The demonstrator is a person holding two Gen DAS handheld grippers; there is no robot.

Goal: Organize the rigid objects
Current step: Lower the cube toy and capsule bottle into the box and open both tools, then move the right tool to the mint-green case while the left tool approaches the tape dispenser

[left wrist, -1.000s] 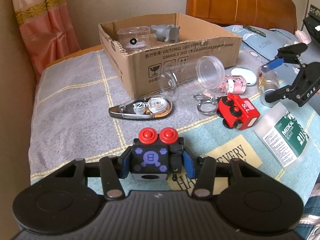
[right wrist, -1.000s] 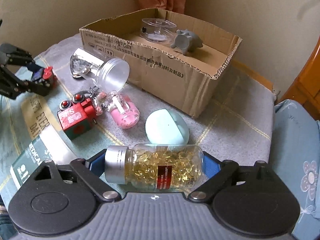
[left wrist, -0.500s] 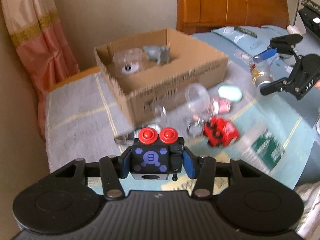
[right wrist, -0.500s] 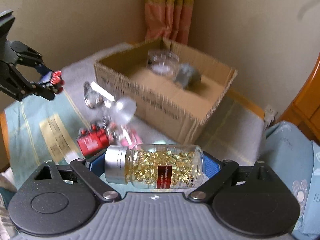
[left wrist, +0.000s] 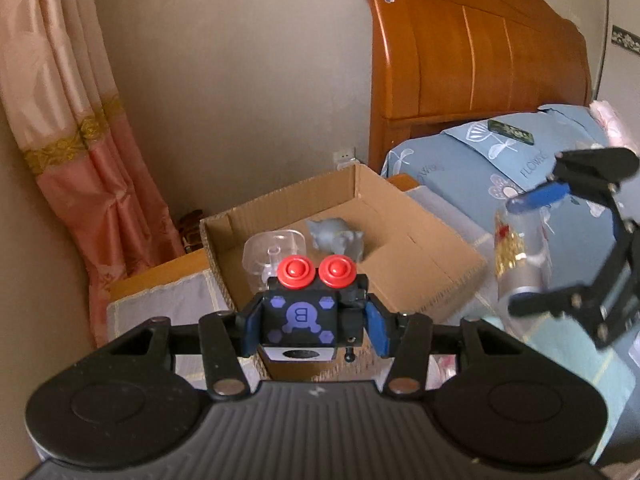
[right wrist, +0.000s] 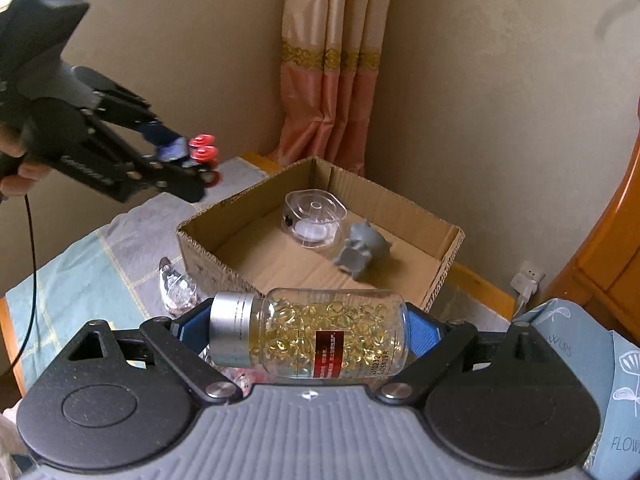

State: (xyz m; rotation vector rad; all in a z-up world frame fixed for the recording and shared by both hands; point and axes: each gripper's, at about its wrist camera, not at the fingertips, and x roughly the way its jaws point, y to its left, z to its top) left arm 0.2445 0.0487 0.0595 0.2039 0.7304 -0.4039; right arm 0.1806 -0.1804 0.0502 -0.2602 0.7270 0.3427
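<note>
Black cube toy with two red buttons [left wrist: 310, 312] sits clamped between the blue pads of our left hand-held gripper [left wrist: 312, 322], held in the air before the open cardboard box [left wrist: 420, 256]. Our right hand-held gripper [right wrist: 308, 332] grasps a clear silver-capped bottle of golden capsules [right wrist: 320, 332] sideways, above the box's near wall. Inside the box lie a clear plastic container [right wrist: 316, 224] and a grey animal figurine [right wrist: 362, 250].

A low wooden table [right wrist: 486, 280] draped in a pale grey-and-blue checked cloth [right wrist: 100, 248] carries an open brown corrugated cardboard box [right wrist: 450, 256]. A clear plastic teardrop-shaped item [right wrist: 176, 288], possibly a tape dispenser, lies on the cloth just beside the box's front corner. A blue flowered pillow [left wrist: 472, 168] lies beyond the box.
</note>
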